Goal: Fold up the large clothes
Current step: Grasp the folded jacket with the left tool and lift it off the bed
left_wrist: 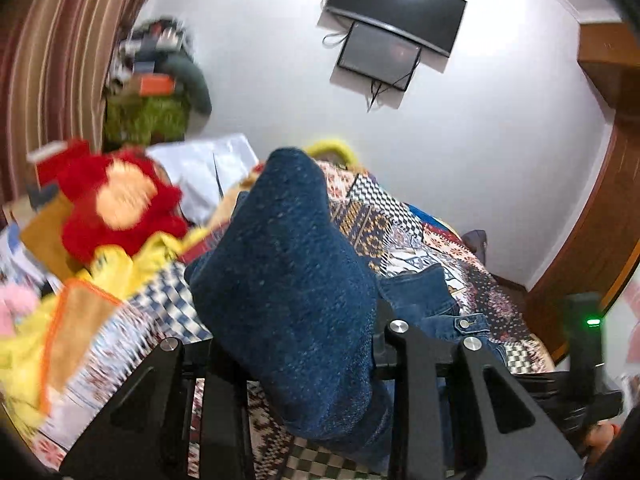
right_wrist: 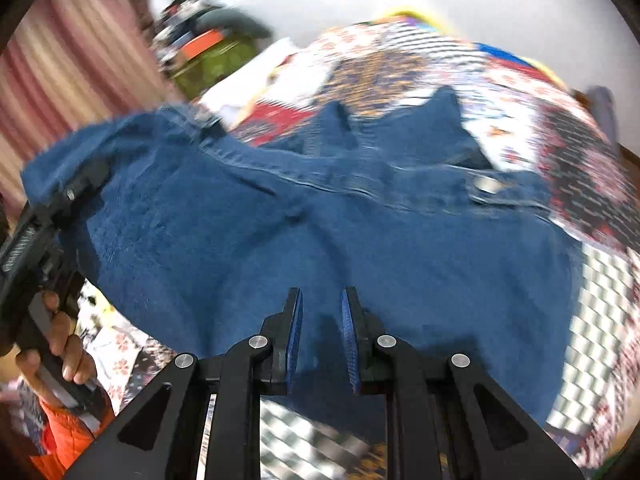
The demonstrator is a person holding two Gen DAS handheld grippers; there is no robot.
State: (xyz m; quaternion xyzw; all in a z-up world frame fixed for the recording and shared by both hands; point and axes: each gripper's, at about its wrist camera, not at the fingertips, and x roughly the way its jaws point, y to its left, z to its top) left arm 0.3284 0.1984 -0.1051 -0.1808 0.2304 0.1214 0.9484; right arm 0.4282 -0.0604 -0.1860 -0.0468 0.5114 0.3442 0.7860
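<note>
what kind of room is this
Most likely a bedroom: a bed under a patchwork quilt, a wall-mounted TV, striped curtains, and a denim jacket spread out for folding.

Bed under multicolour patchwork quilt (left_wrist: 404, 232); blue denim jacket (right_wrist: 320, 216) lies centre, red plush toy (left_wrist: 116, 200) at 9 o'clock.

Jacket (right_wrist: 320, 208) on quilt (right_wrist: 600, 280); plush toy (left_wrist: 116, 200) left.
</note>
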